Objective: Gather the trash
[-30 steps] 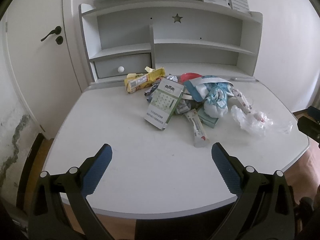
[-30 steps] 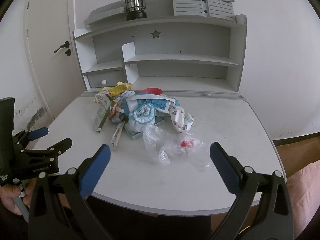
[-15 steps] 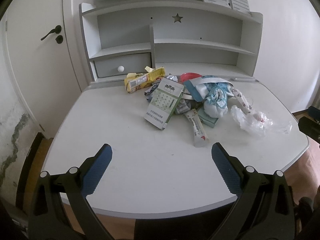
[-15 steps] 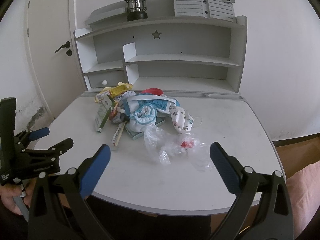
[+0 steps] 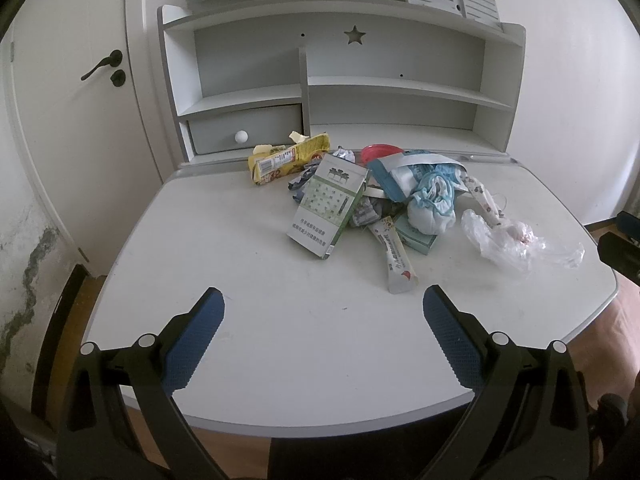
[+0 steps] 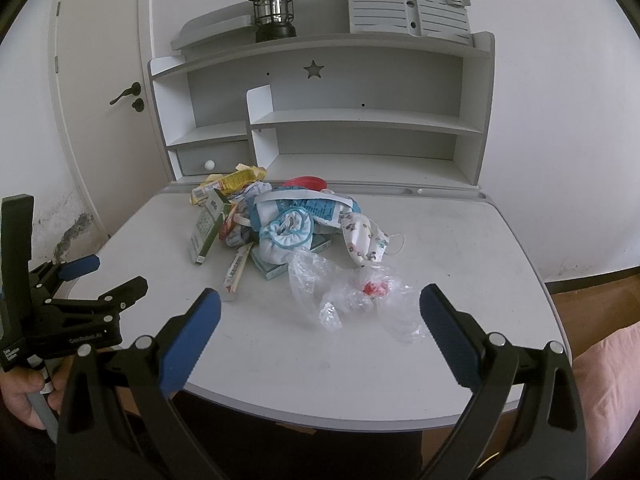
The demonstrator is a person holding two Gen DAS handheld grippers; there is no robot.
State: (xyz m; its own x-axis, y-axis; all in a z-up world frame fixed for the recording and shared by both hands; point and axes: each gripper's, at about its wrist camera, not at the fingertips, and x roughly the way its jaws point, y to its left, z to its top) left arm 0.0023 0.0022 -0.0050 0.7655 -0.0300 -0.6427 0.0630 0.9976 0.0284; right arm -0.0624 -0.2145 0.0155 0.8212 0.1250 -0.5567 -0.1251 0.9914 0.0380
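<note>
Right wrist view: right gripper (image 6: 320,300) spread wide, nothing in it, just short of the clear plastic bag (image 6: 352,292) on the desk (image 6: 460,248). Left gripper (image 5: 323,307) spread too, well short of it.

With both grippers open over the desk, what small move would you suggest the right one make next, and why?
Probably ease the right gripper forward and down onto the clear plastic bag. Its jaws are open and empty, and the bag is the piece of trash nearest it, lying apart from the pile at the near side of the desk.
</note>
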